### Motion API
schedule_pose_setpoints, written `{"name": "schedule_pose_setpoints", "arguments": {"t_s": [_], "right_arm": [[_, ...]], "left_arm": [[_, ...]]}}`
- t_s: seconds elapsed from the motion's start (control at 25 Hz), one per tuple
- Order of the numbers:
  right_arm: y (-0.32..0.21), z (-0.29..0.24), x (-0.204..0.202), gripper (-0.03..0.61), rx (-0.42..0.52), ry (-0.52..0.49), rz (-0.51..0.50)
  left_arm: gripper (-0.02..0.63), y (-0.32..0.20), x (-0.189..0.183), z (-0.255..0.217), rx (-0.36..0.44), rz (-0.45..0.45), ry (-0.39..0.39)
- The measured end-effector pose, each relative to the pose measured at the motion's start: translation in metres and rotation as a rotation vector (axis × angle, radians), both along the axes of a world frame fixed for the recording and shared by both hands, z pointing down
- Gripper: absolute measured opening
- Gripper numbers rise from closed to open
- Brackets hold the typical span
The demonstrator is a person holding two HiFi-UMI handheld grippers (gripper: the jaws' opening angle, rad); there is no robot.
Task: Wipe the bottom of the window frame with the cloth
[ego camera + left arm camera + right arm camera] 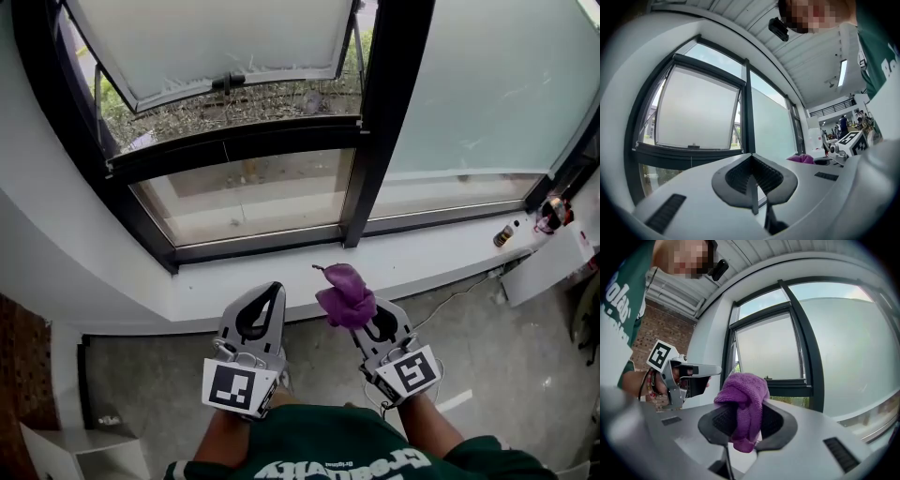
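A bunched purple cloth (346, 295) is clamped in my right gripper (361, 314), held in the air short of the white sill (281, 277). In the right gripper view the cloth (743, 408) hangs between the dark pads, jaws shut on it. My left gripper (267, 302) is beside it on the left, jaws shut with nothing between them, as its own view (754, 185) shows. The black window frame's bottom rail (262, 246) runs just beyond the sill, past both grippers. The upper sash (216, 47) is tilted open outward.
A black upright mullion (384, 122) splits the window; frosted glass (497, 84) lies to its right. A small bottle (506, 233) and other small items (553, 214) sit on the sill's right end. A white box (548, 267) and a cable (459, 292) lie on the grey floor.
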State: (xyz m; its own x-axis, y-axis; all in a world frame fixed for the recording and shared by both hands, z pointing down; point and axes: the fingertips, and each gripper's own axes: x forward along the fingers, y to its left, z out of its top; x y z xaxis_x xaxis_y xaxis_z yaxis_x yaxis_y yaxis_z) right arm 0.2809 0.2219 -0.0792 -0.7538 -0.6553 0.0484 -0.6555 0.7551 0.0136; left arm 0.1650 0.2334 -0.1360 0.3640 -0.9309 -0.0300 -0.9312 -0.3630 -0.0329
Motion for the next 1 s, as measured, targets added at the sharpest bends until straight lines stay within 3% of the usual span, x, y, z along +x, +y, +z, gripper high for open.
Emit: {"name": "schedule_pose_setpoints", "arguments": {"t_s": [0.28,0.52,1.0], "right_arm": [[-0.111,-0.012,-0.088,0.104,-0.019,-0.005,0.064],[-0.167,-0.008,-0.135,0.104,-0.034,0.001,0.092],[-0.204,0.013,-0.164,0.104,-0.081,0.078,0.107]], "left_arm": [[0.009,-0.114,-0.086,-0.010,-0.012,0.055,-0.036],[0.009,-0.178,-0.139,-0.006,-0.037,0.082,-0.033],[0.009,-0.224,-0.165,0.013,-0.073,0.114,0.017]]}}
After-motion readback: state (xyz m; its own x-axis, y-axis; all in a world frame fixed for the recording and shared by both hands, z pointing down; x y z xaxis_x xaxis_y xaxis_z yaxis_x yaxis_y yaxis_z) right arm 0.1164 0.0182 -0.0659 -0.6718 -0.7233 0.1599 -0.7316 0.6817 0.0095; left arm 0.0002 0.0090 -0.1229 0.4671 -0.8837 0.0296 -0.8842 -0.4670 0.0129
